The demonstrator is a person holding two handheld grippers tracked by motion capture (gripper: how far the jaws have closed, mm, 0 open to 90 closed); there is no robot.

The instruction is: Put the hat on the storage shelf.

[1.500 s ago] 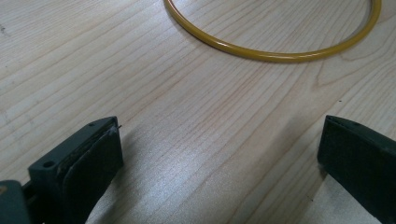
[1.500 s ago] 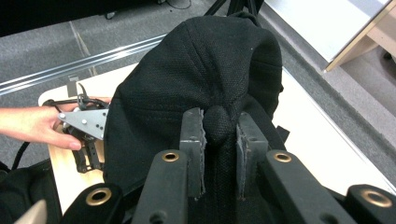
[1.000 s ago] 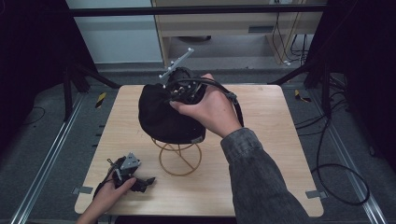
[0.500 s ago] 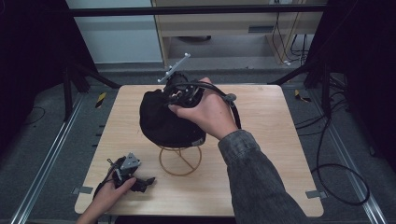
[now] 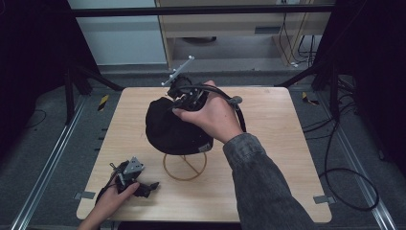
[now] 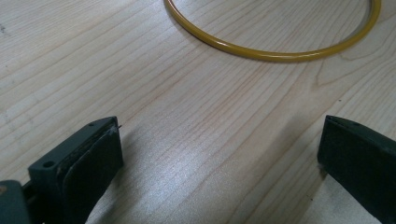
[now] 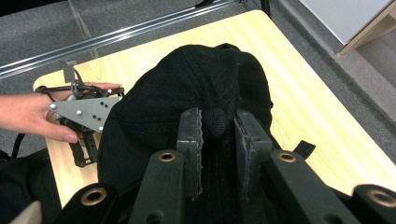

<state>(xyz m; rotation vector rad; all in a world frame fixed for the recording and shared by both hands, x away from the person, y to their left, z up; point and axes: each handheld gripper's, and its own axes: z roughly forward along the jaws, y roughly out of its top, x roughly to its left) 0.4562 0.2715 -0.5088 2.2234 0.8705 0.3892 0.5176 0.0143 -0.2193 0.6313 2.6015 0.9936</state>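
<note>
A black cap (image 5: 167, 129) sits on top of a yellow wire stand (image 5: 184, 167) in the middle of the table. My right gripper (image 5: 181, 106) comes down on the cap's far side from above. In the right gripper view its jaws are shut (image 7: 218, 126) on a raised fold of the cap (image 7: 187, 79). My left gripper (image 5: 147, 186) lies on the wood at the front left, held by a hand. It stands open (image 6: 219, 154) with only bare table between the pads. The stand's yellow ring (image 6: 261, 51) lies just ahead of it.
The light wooden table (image 5: 268, 124) has free surface to the right and at the far left. Black cables (image 5: 344, 187) trail over the floor on the right. Metal rails (image 5: 43, 172) run along the floor on both sides.
My right hand and the cap have shifted slightly toward the near side, and the cap sits a little more tilted. The left gripper has not moved.
</note>
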